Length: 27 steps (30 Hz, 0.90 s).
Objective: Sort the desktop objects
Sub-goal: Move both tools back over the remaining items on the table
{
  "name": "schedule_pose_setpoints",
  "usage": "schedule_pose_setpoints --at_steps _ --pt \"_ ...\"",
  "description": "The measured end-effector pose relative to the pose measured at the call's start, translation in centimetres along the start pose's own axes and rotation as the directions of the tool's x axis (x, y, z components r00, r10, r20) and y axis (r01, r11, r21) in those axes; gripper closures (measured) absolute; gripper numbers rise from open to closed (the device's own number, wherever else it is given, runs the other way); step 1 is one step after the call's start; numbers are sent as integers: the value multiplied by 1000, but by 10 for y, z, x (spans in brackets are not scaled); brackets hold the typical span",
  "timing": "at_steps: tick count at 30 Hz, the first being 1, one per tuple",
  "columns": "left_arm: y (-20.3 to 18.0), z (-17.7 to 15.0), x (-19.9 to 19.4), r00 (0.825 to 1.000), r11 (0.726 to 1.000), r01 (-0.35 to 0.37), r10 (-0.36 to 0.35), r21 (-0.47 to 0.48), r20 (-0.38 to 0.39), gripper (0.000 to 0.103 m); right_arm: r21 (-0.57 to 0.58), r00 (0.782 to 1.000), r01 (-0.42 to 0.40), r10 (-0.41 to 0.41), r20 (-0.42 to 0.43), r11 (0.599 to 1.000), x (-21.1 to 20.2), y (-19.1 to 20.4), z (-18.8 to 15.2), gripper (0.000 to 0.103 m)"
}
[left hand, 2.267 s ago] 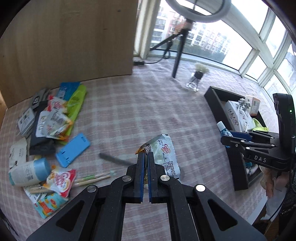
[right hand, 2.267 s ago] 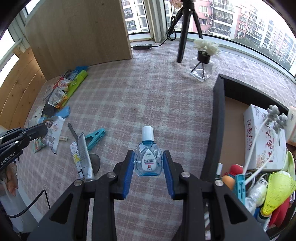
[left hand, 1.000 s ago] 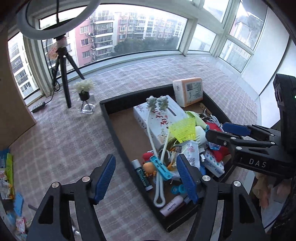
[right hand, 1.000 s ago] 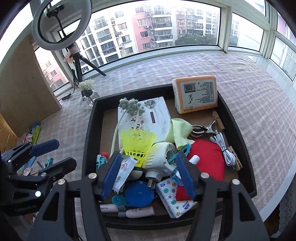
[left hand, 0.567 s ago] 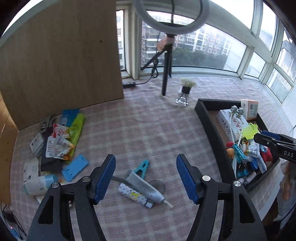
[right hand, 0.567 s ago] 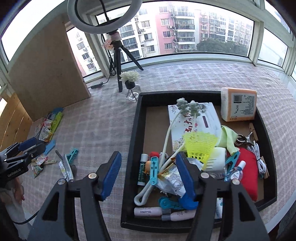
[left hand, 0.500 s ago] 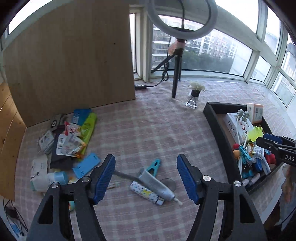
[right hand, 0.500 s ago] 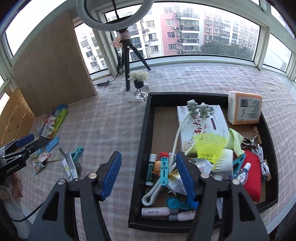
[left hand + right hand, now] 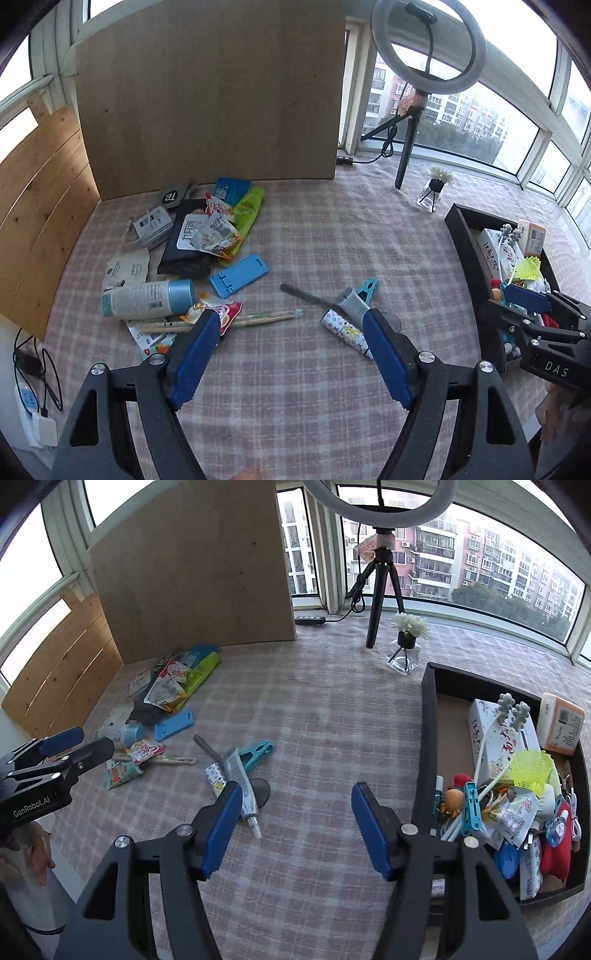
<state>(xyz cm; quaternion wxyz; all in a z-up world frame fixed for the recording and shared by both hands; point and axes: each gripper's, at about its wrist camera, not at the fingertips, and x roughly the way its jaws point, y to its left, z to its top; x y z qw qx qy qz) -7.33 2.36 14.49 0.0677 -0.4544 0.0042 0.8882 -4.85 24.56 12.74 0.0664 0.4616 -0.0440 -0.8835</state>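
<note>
Two grippers hang above the checked tablecloth (image 9: 332, 229), both with jaws spread wide and holding nothing: the left gripper (image 9: 291, 354) near the grey tube (image 9: 352, 303) and teal clip (image 9: 365, 288), the right gripper (image 9: 295, 825) between that tube and the full black tray (image 9: 428, 738) at right. More packets (image 9: 214, 232) lie far left.

The black tray (image 9: 453, 225) is cut off at the right edge; its packet labels are unreadable.
</note>
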Motion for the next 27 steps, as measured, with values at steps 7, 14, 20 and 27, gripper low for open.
schedule_pose_setpoints --at_steps 7,14,20,27 --pt "19 -8 -13 999 997 32 -32 -73 8 25 -19 1000 7 -7 -17 1000 2 13 -4 42" --pt "26 -12 -21 999 993 51 -50 -104 8 24 -21 999 21 -22 -26 1000 2 15 -6 42" --pt "28 -14 -23 998 991 60 -60 -122 4 24 -30 999 30 -31 -31 999 2 18 -9 42" --pt "29 -15 -25 999 993 46 -43 -106 24 23 -35 999 40 -41 -34 999 2 18 -13 42"
